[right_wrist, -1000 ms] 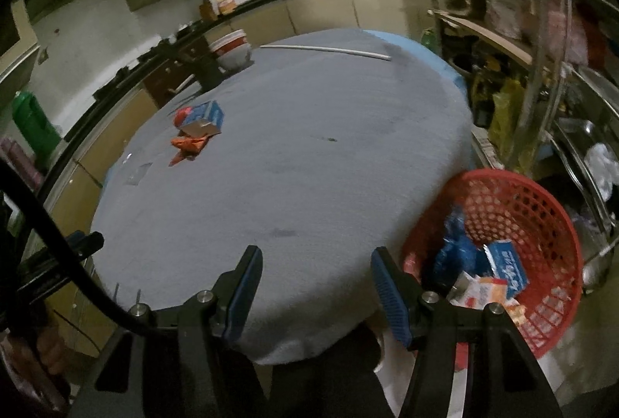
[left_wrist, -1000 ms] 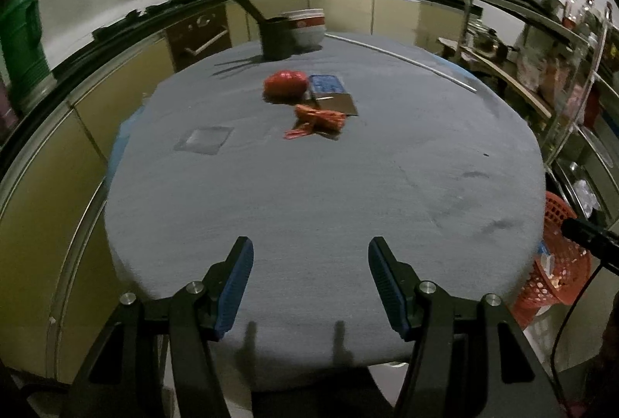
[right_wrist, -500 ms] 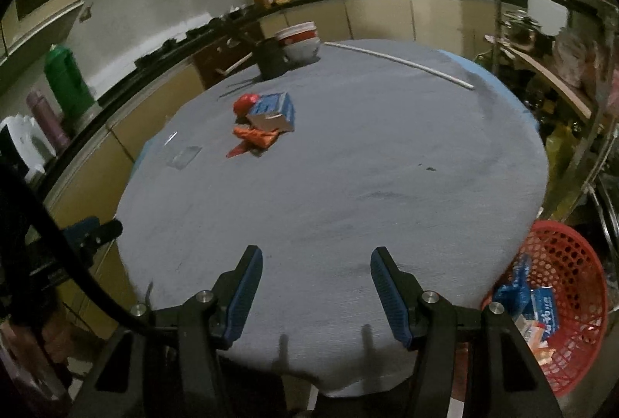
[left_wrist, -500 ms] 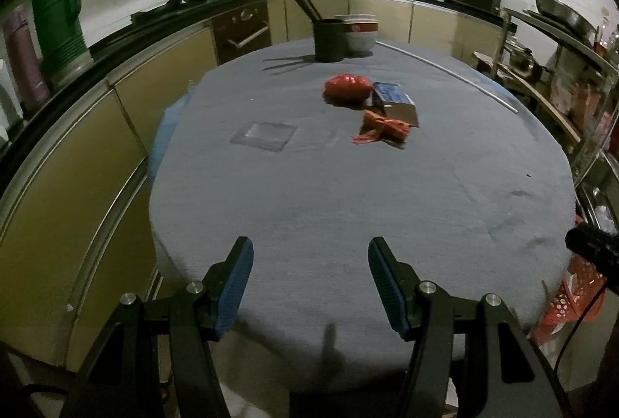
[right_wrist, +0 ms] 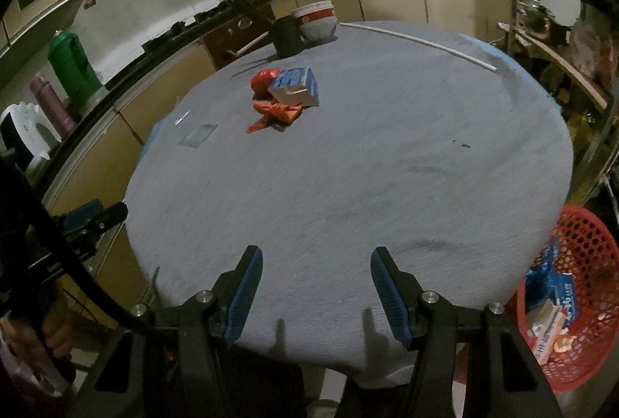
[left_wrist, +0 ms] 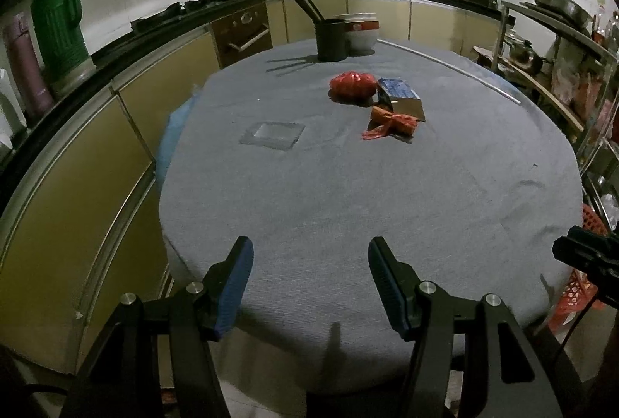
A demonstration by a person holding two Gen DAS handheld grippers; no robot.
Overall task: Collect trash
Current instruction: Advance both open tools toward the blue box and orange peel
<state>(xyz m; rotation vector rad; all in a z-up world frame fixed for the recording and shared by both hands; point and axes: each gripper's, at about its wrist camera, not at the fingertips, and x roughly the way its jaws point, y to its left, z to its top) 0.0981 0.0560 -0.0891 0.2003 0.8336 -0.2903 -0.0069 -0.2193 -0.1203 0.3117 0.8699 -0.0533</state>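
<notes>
A small heap of trash lies past the middle of the round grey table (left_wrist: pixel 348 193): a crumpled red bag (left_wrist: pixel 353 84), a blue carton (left_wrist: pixel 400 96) and an orange wrapper (left_wrist: pixel 392 122). A clear plastic sheet (left_wrist: pixel 272 134) lies flat to their left. From the right wrist view the same bag (right_wrist: pixel 264 79), carton (right_wrist: pixel 297 86), wrapper (right_wrist: pixel 276 112) and sheet (right_wrist: pixel 199 135) show. My left gripper (left_wrist: pixel 310 282) hangs open over the near table edge, nothing between its blue pads. My right gripper (right_wrist: pixel 315 286) is open too, well short of the trash.
A red mesh basket (right_wrist: pixel 580 286) holding cartons stands on the floor at the table's right. A dark utensil cup (left_wrist: pixel 331 39) and stacked bowls (left_wrist: pixel 361 31) sit at the far edge, with a white rod (right_wrist: pixel 418 42) along the far right. Cabinets curve on the left; metal shelves stand right.
Both views have swung left over the second. The basket slid from the right view's middle right to its lower right edge, and the trash heap shifted rightward in both. Both grippers stayed equally open.
</notes>
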